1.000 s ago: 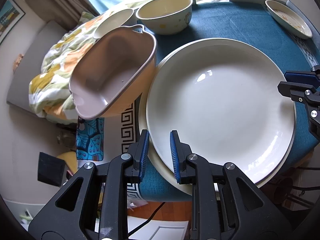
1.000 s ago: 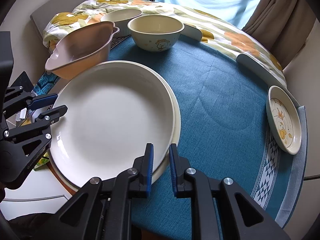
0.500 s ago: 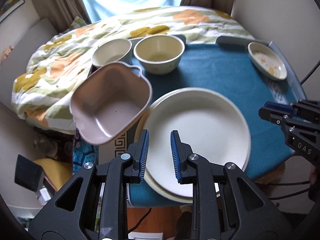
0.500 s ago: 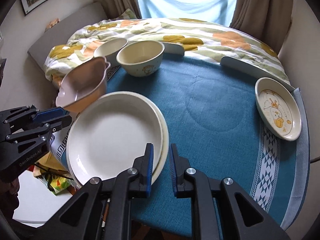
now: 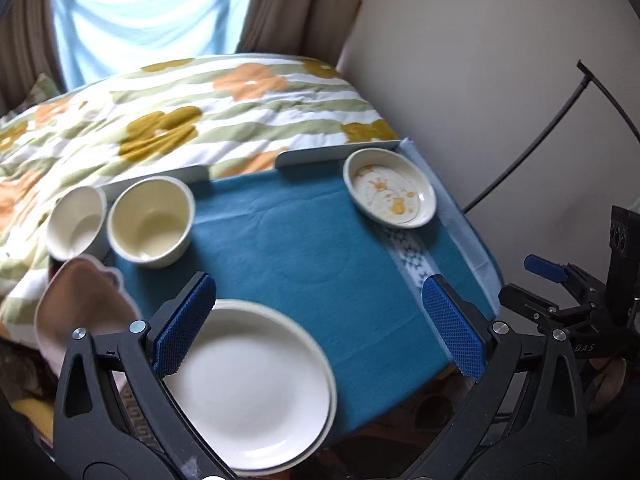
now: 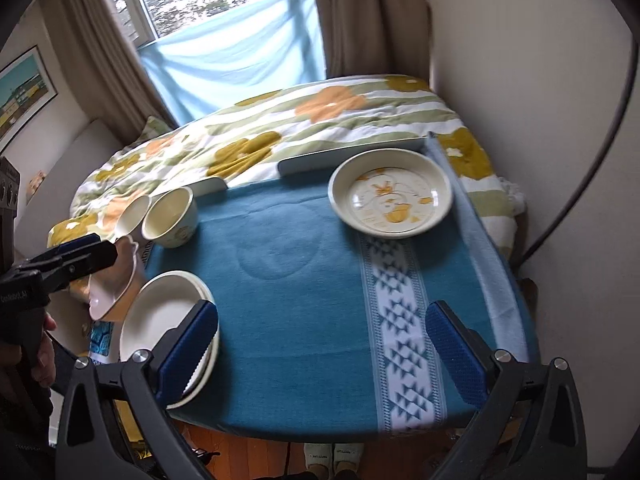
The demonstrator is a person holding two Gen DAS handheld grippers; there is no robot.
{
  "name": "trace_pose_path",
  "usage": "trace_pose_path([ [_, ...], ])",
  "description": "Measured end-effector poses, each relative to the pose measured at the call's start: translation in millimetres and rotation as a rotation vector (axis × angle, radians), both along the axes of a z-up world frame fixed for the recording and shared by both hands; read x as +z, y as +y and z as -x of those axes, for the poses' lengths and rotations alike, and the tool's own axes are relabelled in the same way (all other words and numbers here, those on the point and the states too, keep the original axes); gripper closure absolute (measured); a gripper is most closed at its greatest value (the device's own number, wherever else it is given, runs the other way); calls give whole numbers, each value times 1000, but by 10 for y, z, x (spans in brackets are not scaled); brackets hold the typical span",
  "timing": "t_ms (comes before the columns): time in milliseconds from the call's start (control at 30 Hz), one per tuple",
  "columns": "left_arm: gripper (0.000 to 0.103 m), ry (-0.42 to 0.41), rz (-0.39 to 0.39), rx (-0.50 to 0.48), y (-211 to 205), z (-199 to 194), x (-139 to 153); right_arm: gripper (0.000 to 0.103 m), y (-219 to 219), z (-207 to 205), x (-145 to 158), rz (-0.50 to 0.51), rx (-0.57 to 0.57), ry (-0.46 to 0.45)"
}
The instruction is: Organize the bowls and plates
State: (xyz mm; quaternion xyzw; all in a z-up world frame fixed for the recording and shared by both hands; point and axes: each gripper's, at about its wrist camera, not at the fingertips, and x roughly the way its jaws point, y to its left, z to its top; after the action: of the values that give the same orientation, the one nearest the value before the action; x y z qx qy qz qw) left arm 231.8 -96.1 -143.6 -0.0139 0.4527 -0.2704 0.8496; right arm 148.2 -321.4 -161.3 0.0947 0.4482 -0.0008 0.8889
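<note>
Both grippers hang above a table (image 6: 304,320) draped in a teal cloth, jaws opening wide with nothing between the blue pads; the left gripper (image 5: 320,332) looks down on two stacked white plates (image 5: 248,392) lying just under and inside its left-hand finger, at the table's near edge; the right gripper (image 6: 320,356) sees the same stack (image 6: 160,320) beneath and beyond its left-hand finger. A pink handled dish (image 5: 80,308) sits outside the left gripper's left-hand finger, overhanging the table edge and touching no pad; two cream bowls (image 5: 150,222) stand side by side well ahead of that finger, at the far edge. A small patterned plate (image 6: 390,194) rests far ahead of the right gripper, toward its right-hand finger, near the far corner beside the cloth's white patterned band; a flowered quilt (image 6: 280,136) lies beyond the table, under a curtained window. A hand (image 6: 44,360) grips the left gripper's handle at the edge of the right camera's view.
</note>
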Motion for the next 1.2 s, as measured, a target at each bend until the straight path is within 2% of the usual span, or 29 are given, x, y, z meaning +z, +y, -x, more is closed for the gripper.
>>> trace_pose_path([
  [67, 0, -5, 19, -61, -203, -182, 24, 0, -151, 0, 57, 0, -36, -5],
  [200, 0, 60, 54, -157, -584, -615, -54, 0, -438, -82, 151, -34, -115, -44],
  [267, 1, 82, 40, -189, -750, -823, -137, 0, -591, -203, 109, -95, -143, -52],
  [433, 3, 157, 43, -252, -1062, -1224, -445, 0, -945, -545, -332, -270, -217, 9],
  [600, 19, 231, -33, -286, -1416, -1674, -911, 2, -1134, -886, -834, -354, -301, 72],
  [633, 22, 250, -40, -287, -1469, -1767, -1009, 5, -1180, -956, -935, -382, -324, 89],
  [700, 29, 292, -51, -291, -1554, -1937, -1208, 22, -1259, -1074, -1135, -448, -361, 113],
  [733, 34, 308, -58, -293, -1598, -2011, -1297, 25, -1283, -1129, -1218, -462, -375, 124],
  [800, 43, 339, -72, -300, -1674, -2133, -1464, 35, -1309, -1232, -1330, -455, -386, 139],
  [867, 54, 359, -86, -312, -1763, -2233, -1592, 41, -1323, -1294, -1390, -451, -395, 140],
  [933, 59, 363, -101, -323, -1834, -2300, -1669, 46, -1341, -1327, -1424, -452, -413, 137],
  [1000, 64, 362, -114, -323, -1884, -2364, -1724, 61, -1364, -1367, -1467, -468, -424, 140],
  [1067, 66, 359, -117, -321, -1918, -2405, -1753, 70, -1397, -1405, -1503, -479, -428, 138],
  [1100, 68, 350, -114, -325, -1932, -2417, -1747, 73, -1406, -1414, -1503, -473, -430, 134],
  [1200, 82, 338, -134, -331, -1970, -2450, -1757, 78, -1423, -1458, -1520, -459, -433, 135],
])
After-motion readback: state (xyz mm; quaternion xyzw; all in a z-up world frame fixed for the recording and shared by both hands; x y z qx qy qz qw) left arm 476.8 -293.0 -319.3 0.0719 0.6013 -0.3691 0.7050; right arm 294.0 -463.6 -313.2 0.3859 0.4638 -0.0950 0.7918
